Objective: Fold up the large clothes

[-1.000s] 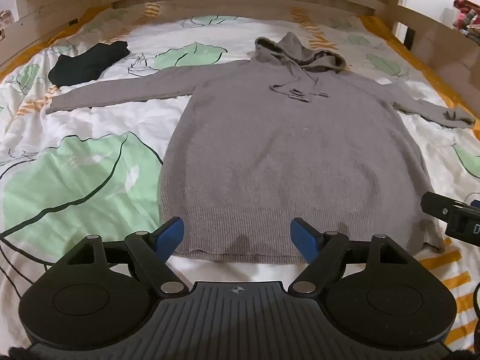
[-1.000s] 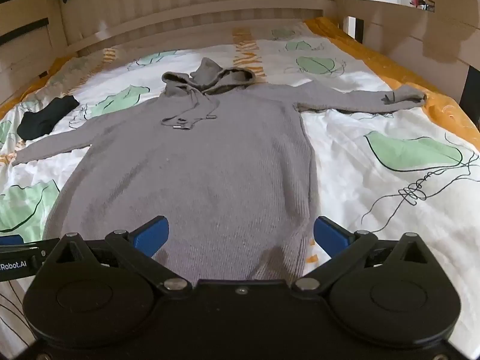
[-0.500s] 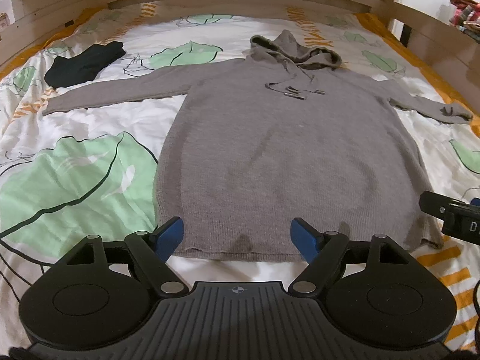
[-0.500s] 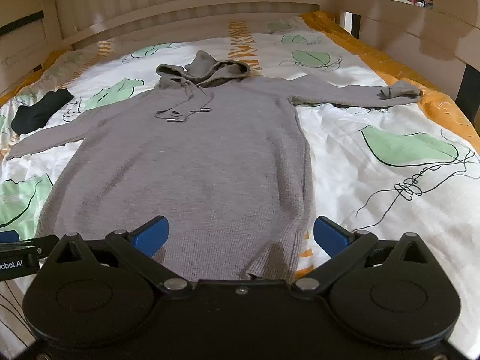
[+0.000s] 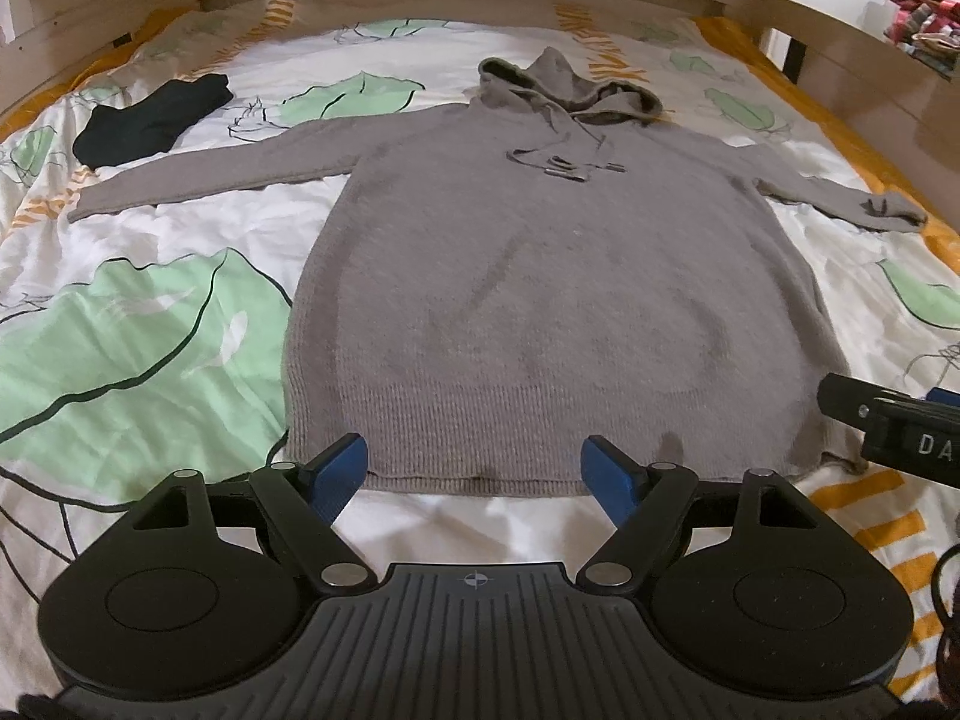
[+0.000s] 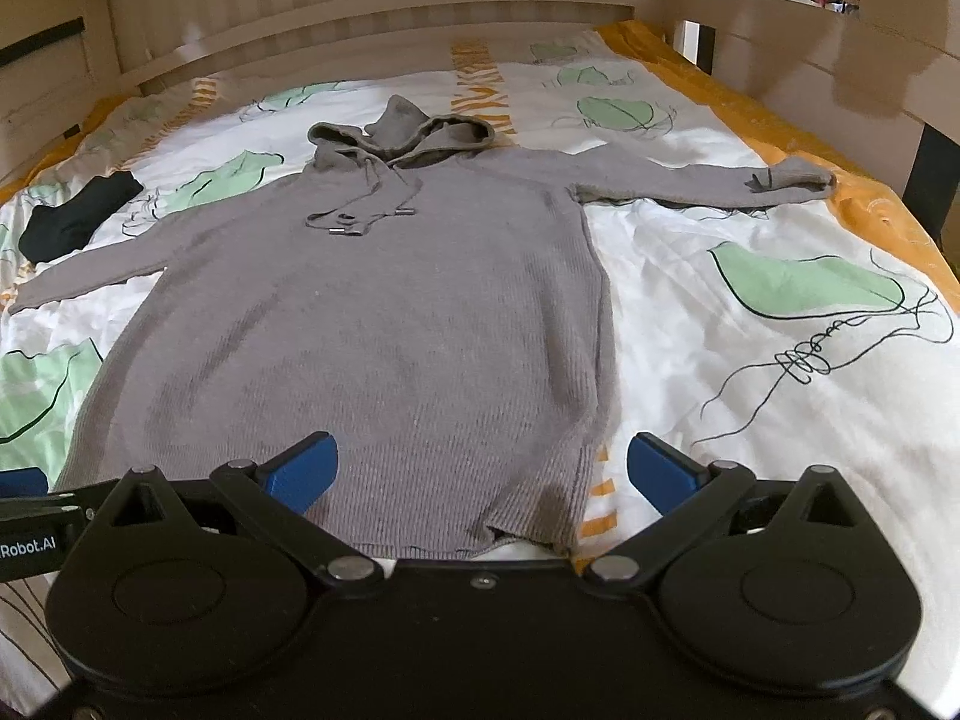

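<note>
A long grey knit hoodie lies flat and face up on the bed, hood at the far end, both sleeves spread out sideways. Its ribbed hem runs along the near edge. My left gripper hovers open over the hem's left half, nothing between its blue pads. My right gripper stands open over the hem's right corner, also holding nothing. The right gripper's side shows at the right edge of the left wrist view.
A dark folded garment lies at the far left of the bed. The white quilt has green leaf prints and orange edges. Wooden bed rails close in the far end and both sides.
Both views have shifted slightly; the hoodie sits a little nearer and lower in the frames. Both grippers stay open and the hoodie lies as before.
</note>
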